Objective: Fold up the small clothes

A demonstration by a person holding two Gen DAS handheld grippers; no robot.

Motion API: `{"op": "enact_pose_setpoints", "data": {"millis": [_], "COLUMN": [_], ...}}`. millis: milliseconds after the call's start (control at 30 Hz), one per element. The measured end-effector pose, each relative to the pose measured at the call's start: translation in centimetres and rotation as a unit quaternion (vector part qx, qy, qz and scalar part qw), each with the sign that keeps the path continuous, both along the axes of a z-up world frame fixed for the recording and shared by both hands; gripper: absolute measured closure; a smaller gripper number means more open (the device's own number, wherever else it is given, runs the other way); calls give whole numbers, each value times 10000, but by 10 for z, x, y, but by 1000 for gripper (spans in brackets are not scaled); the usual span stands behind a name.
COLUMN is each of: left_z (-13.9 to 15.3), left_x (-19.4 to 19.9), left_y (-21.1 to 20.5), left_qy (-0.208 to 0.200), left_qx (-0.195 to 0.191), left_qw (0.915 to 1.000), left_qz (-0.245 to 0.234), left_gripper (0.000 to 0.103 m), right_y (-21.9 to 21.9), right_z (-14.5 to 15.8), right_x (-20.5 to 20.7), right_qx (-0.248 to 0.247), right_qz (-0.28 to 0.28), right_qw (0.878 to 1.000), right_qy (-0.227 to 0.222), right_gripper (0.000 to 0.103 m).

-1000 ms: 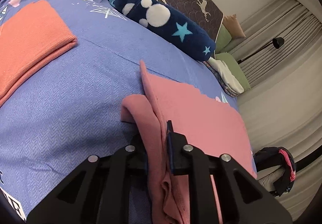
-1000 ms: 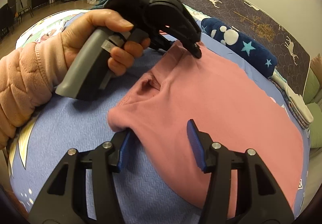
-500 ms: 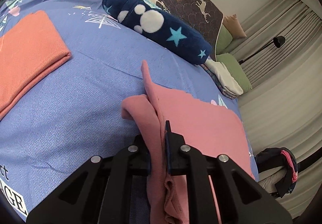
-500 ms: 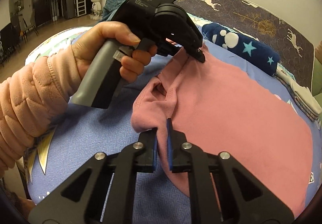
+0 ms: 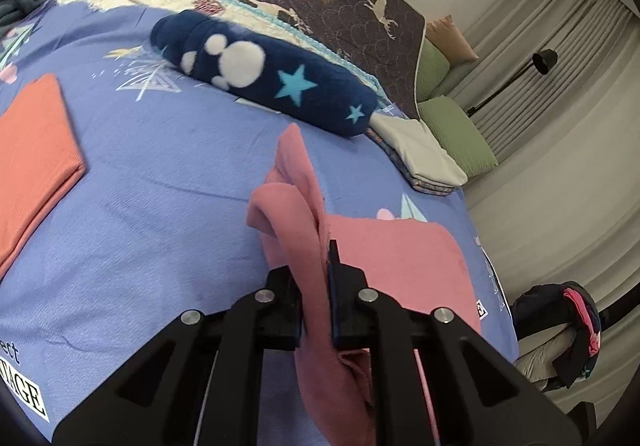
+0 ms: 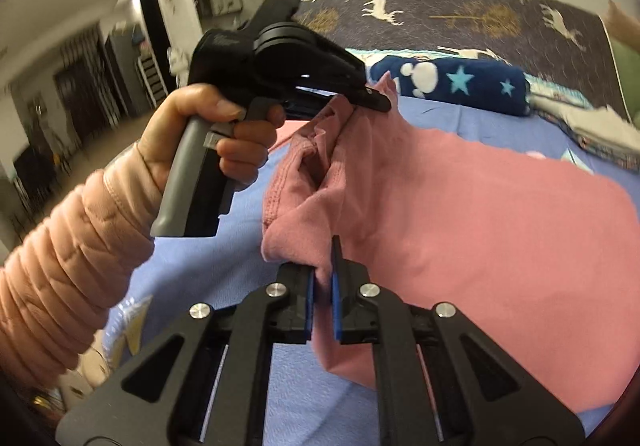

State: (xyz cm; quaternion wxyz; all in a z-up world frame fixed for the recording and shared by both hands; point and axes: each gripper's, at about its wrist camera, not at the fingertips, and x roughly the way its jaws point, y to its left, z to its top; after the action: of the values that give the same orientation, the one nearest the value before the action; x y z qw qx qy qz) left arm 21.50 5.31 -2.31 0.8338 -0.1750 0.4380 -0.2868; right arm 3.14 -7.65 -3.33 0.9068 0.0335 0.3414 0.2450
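Two grippers: both are clamped on the same pink garment (image 6: 460, 213), one at each side of its near end.
Orange cloth (image 5: 32, 161): folded flat, far left on the blue bedsheet (image 5: 160, 205), well apart from the action.
Person's hand (image 6: 216, 141): wrapped round the grey handle of the left gripper, a quilted peach sleeve (image 6: 60, 278) behind it.
Left gripper (image 5: 316, 274): jaws pinched tight on a bunched ridge of pink fabric, which stands up between them and loops over to one side.
Left gripper, from the other side (image 6: 376, 99): its tips bite the garment's far corner, lifted clear of the sheet.
Right gripper (image 6: 322, 266): clenched on the near corner, pink cloth squeezed between the blue pads (image 6: 337, 286) and hanging down below.
Pink garment: near end raised and sagging between the two grips; the rest lies spread on the bedsheet, out to the right.
Navy roll (image 5: 272, 85): star-and-white-blob print, lying across the bed beyond the garment.
Grey folded pile (image 5: 424, 157): just beside the roll's right end.
Lamp (image 5: 540, 61): black, against the curtains at far right.
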Motion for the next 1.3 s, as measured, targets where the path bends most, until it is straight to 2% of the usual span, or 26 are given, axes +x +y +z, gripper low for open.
{"op": "enact_pose_setpoints", "data": {"millis": [300,633,933,1300], "left_z": [23,39,31,8], "left_x": [-4,-13,-22,-33], "left_y": [-66,-152,-241,-308], "left_qy": [-132,-255,-300,-229], "left_qx": [367,650,1048,1569], "left_qw": [9992,9966,9898,9792], "left_qz": [-131,-437,-917,-1267], "left_gripper": [94,94,94,95], "right_y": [-55,-122,-183,-226], "right_z": [17,18,8,-10], "right_x": [-15,-36,-60,-75], "right_qx": [552,943,1268,1527], "right_qz": [-381,-869,-1447,-1908], "right_qw": [9974,9911,9809,9697], "right_qy": [-257,-352,-295,-82], "right_gripper": [97,97,97,97]}}
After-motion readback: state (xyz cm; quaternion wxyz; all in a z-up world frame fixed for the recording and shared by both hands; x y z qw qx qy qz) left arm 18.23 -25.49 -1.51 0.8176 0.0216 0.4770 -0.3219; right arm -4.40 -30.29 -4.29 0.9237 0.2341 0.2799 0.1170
